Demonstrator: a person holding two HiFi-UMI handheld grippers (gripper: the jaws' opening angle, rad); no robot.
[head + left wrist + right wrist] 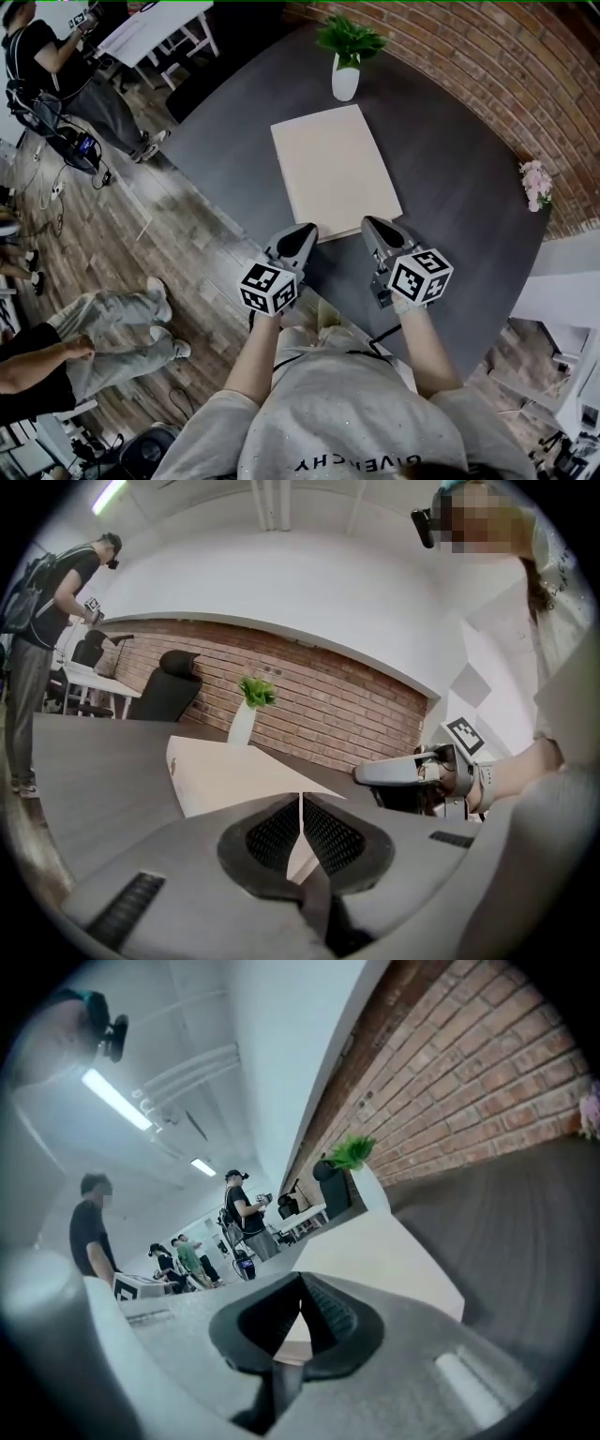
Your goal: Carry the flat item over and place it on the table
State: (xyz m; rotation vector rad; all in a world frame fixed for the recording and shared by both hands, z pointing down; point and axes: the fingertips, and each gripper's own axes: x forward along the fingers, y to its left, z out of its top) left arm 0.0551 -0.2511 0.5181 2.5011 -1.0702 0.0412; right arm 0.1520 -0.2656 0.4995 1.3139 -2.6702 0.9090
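Since left gripper [308, 229] and right gripper [369, 222] sit closed, empty, at the near edge of the flat item [333, 169], a nudge could shove it across the table [450, 169].

The dark grey round table [450, 187] before me carries a pale beige flat panel [333, 169], lying flat toward its near edge. A green plant in a white vase [345, 80] stands just past the panel's far end. A small bunch of pink flowers [536, 183] sits at the right rim, well apart.
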